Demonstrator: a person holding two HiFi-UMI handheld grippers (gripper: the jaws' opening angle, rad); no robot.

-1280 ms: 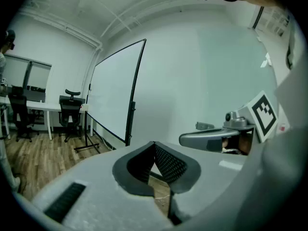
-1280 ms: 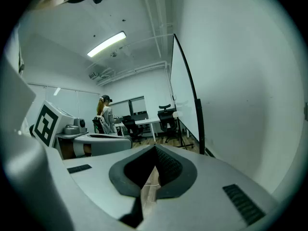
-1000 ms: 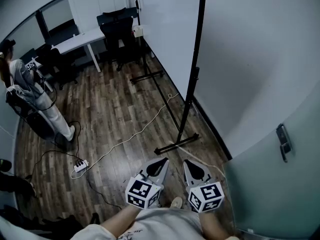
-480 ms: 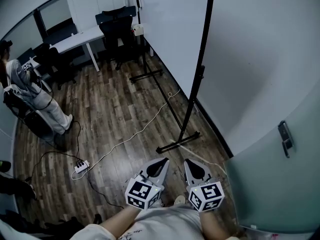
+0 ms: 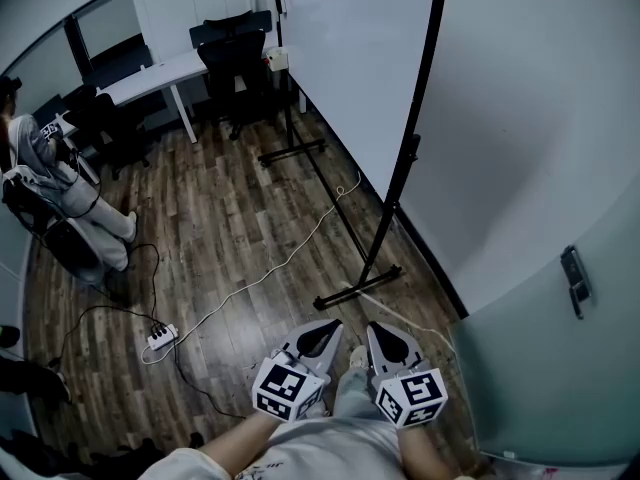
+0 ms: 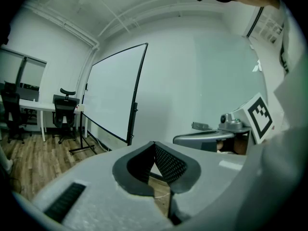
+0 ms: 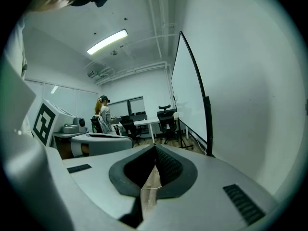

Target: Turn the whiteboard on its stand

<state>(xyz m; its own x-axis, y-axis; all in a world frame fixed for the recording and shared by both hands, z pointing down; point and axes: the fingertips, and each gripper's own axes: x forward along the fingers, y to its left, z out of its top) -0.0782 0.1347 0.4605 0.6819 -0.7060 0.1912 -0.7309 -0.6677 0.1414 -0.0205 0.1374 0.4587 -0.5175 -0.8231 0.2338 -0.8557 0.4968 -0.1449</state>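
The whiteboard point(image 5: 345, 58) stands upright in its black stand point(image 5: 408, 158), close along the right wall; a foot bar point(image 5: 357, 288) rests on the wood floor ahead of me. My left gripper point(image 5: 320, 334) and right gripper point(image 5: 390, 340) hover side by side low in the head view, short of the foot bar and touching nothing. Both are shut with nothing between the jaws. In the left gripper view the whiteboard point(image 6: 115, 95) is well ahead of the left gripper point(image 6: 154, 145). In the right gripper view the whiteboard point(image 7: 186, 100) rises beyond the right gripper point(image 7: 155, 149).
A white cable point(image 5: 270, 266) runs across the floor to a power strip point(image 5: 160, 336). A person point(image 5: 55, 198) stands at the far left. A desk point(image 5: 150, 78) and black chairs point(image 5: 235, 53) fill the back. A frosted glass door with a handle point(image 5: 573, 280) is at my right.
The whiteboard's post has slid right and nearer in the head view. The person at the left has moved further left. Both grippers stay shut and side by side.
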